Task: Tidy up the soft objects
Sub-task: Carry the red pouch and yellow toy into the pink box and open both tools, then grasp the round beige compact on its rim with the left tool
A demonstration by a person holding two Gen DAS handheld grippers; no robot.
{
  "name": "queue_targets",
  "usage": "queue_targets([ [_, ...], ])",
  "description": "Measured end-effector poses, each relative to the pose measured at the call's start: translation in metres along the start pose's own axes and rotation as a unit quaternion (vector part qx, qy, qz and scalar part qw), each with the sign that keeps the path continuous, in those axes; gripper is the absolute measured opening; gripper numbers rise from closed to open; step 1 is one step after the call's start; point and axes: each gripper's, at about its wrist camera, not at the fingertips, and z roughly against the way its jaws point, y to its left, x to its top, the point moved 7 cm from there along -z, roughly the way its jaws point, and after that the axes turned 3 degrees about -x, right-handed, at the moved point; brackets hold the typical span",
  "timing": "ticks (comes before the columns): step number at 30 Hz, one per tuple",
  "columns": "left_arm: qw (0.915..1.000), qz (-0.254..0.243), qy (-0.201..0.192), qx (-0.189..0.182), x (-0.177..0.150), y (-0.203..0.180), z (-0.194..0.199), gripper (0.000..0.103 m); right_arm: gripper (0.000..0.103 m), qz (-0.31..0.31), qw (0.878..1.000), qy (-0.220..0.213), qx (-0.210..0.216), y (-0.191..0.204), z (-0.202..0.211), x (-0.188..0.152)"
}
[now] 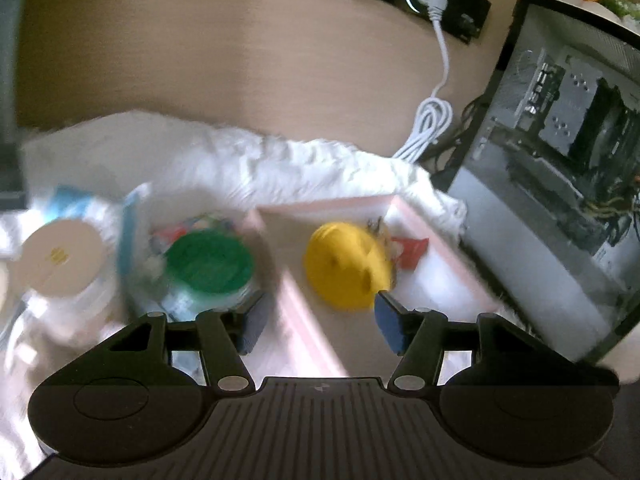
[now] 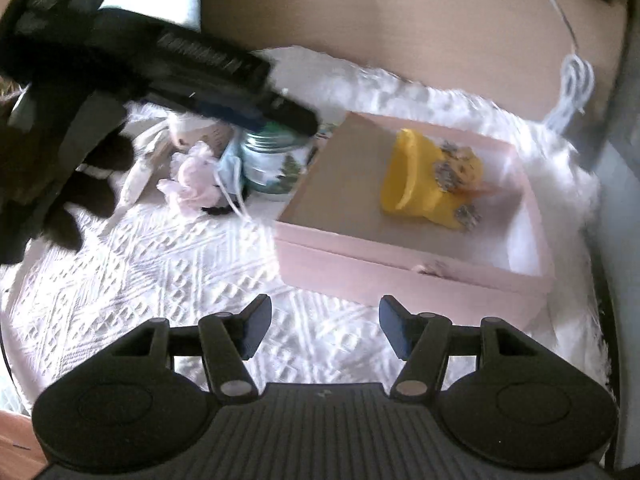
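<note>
A yellow soft toy (image 2: 432, 178) lies inside a shallow pink box (image 2: 400, 268) on a white knitted blanket; it also shows in the left wrist view (image 1: 344, 266). A pink plush (image 2: 192, 178) and a blue face mask (image 2: 230, 168) lie left of the box. My left gripper (image 1: 318, 326) is open and empty, hovering above the box's left wall (image 1: 296, 320). It appears in the right wrist view as a dark shape (image 2: 224, 80) over the jar. My right gripper (image 2: 324, 330) is open and empty, low over the blanket in front of the box.
A green-lidded jar (image 1: 208, 264) and a white-lidded jar (image 1: 60, 258) stand left of the box. An open computer case (image 1: 560, 160) stands at the right. A coiled white cable (image 1: 430, 124) lies behind on the wooden floor. A dark plush (image 2: 84, 184) lies at the far left.
</note>
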Motion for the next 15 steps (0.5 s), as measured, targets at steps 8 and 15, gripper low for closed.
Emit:
queue_targets([
  [8, 0.9958, 0.036, -0.018, 0.082, -0.049, 0.063, 0.062, 0.063, 0.061, 0.014, 1.0, 0.013, 0.017, 0.034, -0.012, 0.005],
  [15, 0.9815, 0.111, -0.021, 0.155, -0.09, 0.133, 0.101, 0.063, 0.064, 0.042, 0.999, -0.007, -0.009, 0.065, -0.02, 0.012],
])
